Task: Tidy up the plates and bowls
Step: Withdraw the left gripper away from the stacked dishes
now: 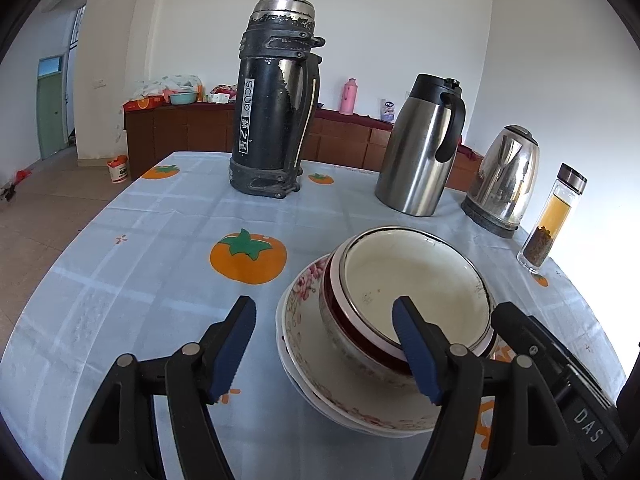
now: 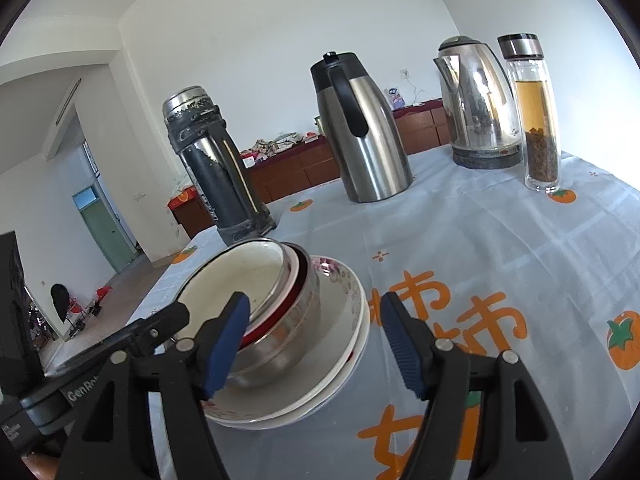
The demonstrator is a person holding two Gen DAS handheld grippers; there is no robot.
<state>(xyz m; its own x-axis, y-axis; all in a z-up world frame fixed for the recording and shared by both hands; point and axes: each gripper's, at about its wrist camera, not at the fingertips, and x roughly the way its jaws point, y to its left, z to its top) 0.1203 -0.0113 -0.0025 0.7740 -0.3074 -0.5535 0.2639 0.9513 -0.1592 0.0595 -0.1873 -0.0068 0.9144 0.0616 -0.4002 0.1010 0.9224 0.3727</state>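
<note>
My left gripper (image 1: 324, 350) wide open, white enamel bowl (image 1: 416, 284) nested on floral plates (image 1: 304, 320) by its right finger, my right gripper (image 2: 314, 344) wide too, stack at its left finger

You face white walls (image 1: 400, 20) at 12 o'clock, with a long brown cabinet (image 1: 180, 128) running along their base. At 9 o'clock, note the green door (image 1: 50, 116) beneath a blue transom and the beige tiled floor (image 1: 48, 208). Daylight enters strongly from 3 o'clock, washing out the table's right edge.
</note>
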